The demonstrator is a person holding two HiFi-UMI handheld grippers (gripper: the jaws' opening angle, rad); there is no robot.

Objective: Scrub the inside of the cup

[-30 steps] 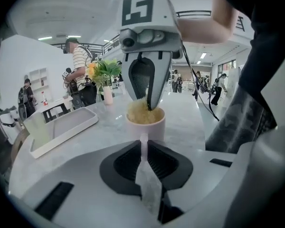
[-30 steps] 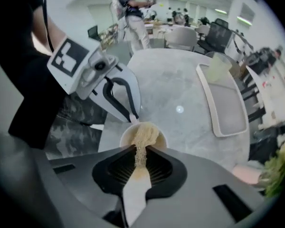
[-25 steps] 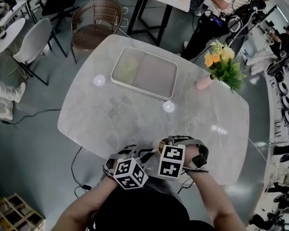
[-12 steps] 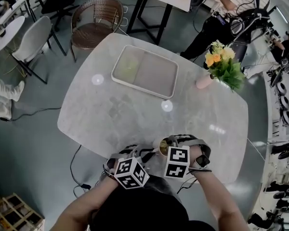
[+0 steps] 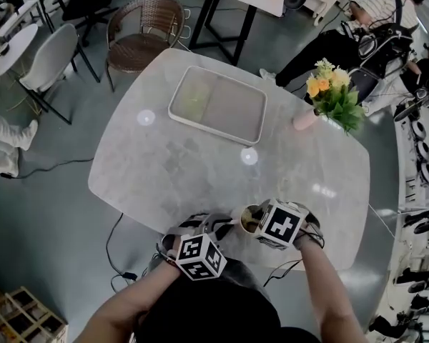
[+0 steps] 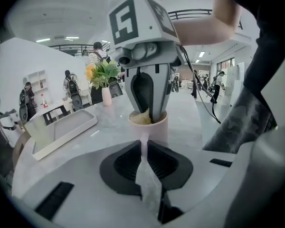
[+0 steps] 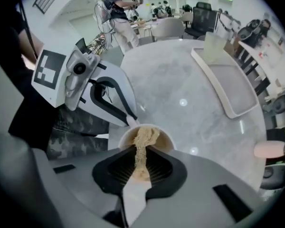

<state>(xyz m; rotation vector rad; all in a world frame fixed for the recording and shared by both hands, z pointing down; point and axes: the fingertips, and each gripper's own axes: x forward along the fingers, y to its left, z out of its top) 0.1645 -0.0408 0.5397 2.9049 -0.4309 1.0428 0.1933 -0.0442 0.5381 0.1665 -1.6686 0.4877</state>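
Seen from the head view, a person works at the near edge of a pale marble table (image 5: pixel 164 163), with a marker-cubed gripper in each hand and both meeting at a small cup (image 5: pixel 244 214). The left gripper (image 5: pixel 229 226) reaches in from the side, and the right gripper (image 5: pixel 259 224) points steeply down into the cup's mouth. Farther across the table lie an empty white tray (image 5: pixel 229 109) and a pink vase (image 5: pixel 304 120) of yellow flowers (image 5: pixel 332 91). A wicker chair (image 5: pixel 139 31) stands on the floor beyond. In the left gripper view, that gripper's jaws are drawn together on a thin pale strip – the cup's handle (image 6: pixel 143 144), seen edge-on – and the pinkish cup (image 6: pixel 154 129) stands upright on the table just ahead. The right gripper's fingers (image 6: pixel 154 99) dip inside its rim beside a wad of tan material. The tray sits off to the left and the flowers stand behind it. In the right gripper view, looking down into the cup (image 7: pixel 164 137), the jaws are clamped on a tan scrubbing pad (image 7: pixel 143 139) that runs from between them down into the cup. The left gripper's tips touch the cup's far side – the tray lies well apart at the upper right.
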